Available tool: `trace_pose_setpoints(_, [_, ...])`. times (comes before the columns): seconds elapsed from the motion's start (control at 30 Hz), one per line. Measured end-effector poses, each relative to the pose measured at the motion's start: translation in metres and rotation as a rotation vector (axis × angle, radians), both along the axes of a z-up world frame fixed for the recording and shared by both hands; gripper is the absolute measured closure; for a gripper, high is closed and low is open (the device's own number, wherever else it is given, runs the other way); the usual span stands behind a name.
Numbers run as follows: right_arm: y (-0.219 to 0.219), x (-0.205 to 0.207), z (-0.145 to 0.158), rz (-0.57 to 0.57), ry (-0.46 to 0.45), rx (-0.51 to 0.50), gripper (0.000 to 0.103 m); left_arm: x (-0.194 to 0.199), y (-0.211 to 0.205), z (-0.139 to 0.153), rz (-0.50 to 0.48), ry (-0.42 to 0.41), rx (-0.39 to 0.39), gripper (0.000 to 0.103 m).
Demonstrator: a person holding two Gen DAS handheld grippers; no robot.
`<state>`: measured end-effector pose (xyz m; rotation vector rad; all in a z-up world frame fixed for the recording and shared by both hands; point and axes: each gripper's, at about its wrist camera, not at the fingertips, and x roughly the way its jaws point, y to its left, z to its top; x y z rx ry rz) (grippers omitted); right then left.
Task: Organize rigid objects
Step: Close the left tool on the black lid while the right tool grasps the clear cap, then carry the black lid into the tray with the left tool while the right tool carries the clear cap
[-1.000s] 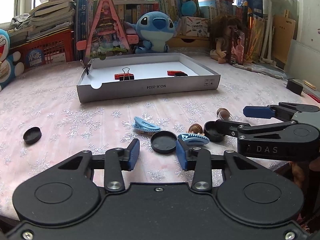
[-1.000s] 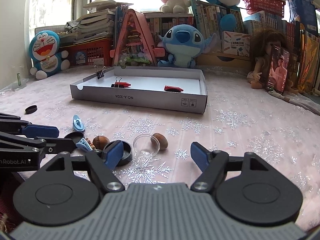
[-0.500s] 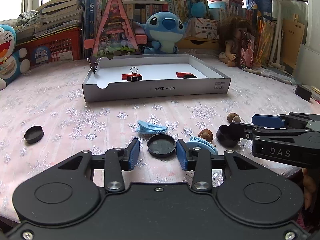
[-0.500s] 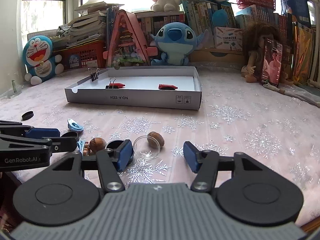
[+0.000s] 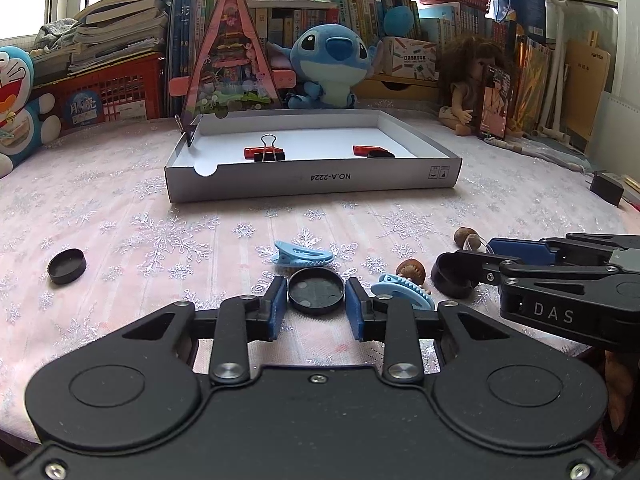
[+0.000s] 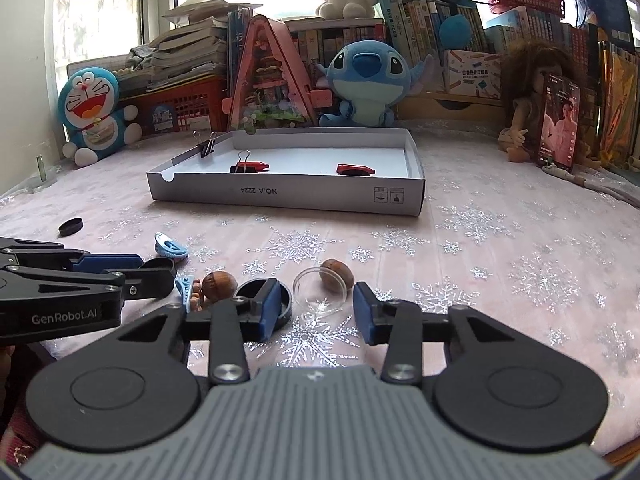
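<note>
1. since the left claw (image 5: pixel 316 304) is pinched on the black lid (image 5: pixel 316 291) near the worktop's front edge, lift straight up so it doesn't slip.
2. right claw (image 6: pixel 316 309) has been closing around the clear dish (image 6: pixel 319 289); pads not yet touching it. centre first, it looks light and may skid.
3. watch the nut (image 6: pixel 336 275) just behind the dish.
4. carry both to the white tray (image 5: pixel 312 179) toward the back edge.

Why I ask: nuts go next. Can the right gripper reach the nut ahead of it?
Probably not cleanly: the right gripper, whose jaws have just been closing, has the clear dish between them, and the nut lies behind that dish.
</note>
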<state>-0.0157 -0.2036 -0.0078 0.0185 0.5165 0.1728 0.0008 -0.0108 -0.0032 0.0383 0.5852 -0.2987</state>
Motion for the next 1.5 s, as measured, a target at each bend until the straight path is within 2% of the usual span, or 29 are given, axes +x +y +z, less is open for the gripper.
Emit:
trace_pose_setpoints(0.07, [0.0, 0.0, 0.0, -0.004, -0.004, 0.008, 0.067, -0.001, 0.0, 0.0, 0.004, 0.001, -0.001, 0.074])
trace_pose_setpoints(0.33, [-0.001, -0.005, 0.008, -0.018, -0.05, -0.002, 0.068, -0.005, 0.004, 0.008, 0.006, -0.004, -0.023, 0.074])
trace_pose_setpoints(0.37, [-0.001, -0.004, 0.009, -0.017, -0.052, -0.004, 0.073, -0.005, 0.005, 0.01, 0.007, -0.007, -0.027, 0.074])
trace_pose_setpoints(0.9, [0.001, 0.001, 0.019, -0.02, -0.082, -0.032, 0.073, 0.008, 0.011, 0.031, 0.043, -0.053, -0.053, 0.074])
trace_pose_setpoints(1.27, [-0.003, 0.031, 0.034, -0.043, -0.097, -0.055, 0.073, 0.045, 0.017, 0.047, 0.082, -0.095, -0.077, 0.074])
trace_pose_setpoints(1.5, [-0.006, 0.061, 0.045, -0.043, -0.108, -0.08, 0.073, 0.082, 0.022, 0.055, 0.107, -0.064, -0.109, 0.074])
